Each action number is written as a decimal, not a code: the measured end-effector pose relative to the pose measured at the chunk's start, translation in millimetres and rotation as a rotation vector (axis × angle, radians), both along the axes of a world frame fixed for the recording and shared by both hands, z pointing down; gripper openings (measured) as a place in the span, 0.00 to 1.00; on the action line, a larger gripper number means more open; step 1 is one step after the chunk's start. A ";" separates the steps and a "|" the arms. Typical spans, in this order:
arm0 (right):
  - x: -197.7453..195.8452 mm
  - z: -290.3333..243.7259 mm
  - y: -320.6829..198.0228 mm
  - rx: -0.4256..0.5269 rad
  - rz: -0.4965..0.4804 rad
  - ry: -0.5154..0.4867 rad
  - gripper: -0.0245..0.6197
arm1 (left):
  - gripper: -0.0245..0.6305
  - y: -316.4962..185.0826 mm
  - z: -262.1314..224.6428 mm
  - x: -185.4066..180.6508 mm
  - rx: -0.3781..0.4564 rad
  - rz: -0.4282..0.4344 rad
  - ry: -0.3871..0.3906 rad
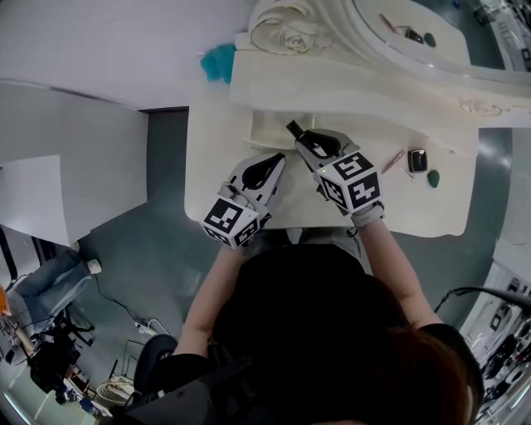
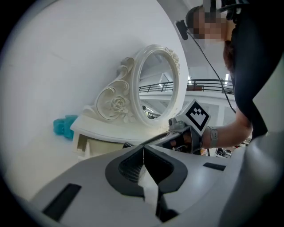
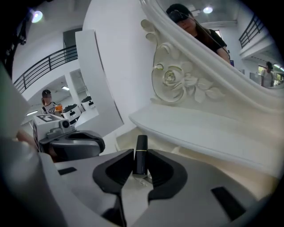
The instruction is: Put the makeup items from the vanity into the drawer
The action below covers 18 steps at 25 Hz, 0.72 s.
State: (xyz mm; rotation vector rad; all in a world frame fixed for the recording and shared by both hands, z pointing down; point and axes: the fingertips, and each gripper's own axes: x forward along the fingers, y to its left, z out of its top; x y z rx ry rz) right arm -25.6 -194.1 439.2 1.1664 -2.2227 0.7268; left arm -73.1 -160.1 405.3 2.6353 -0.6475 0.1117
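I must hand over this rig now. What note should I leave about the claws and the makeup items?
Left claw: shut, empty.
Right claw: shut on a black lipstick tube, above the open drawer.
Done: the drawer is open; its contents cannot be seen.
Left: drop the lipstick in, then probably move the pink pencil, small black case and green oval item from the vanity top.

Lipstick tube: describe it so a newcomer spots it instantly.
Find the white vanity with the carved mirror. Over its open drawer, the right gripper pinches the lipstick tube. It is slim, black, with a gold band, unlike the pink pencil and square case lying on top.
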 end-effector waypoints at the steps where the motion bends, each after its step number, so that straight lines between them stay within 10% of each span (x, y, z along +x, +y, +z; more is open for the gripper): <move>1: -2.8 2.1 -1.5 -0.005 -0.008 0.013 0.21 | 0.06 -1.4 0.4 -5.1 0.000 -0.009 0.000; 18: -20.5 18.7 -20.0 -0.065 -0.118 0.147 0.21 | 0.06 -9.2 1.7 -30.9 -0.006 -0.041 0.023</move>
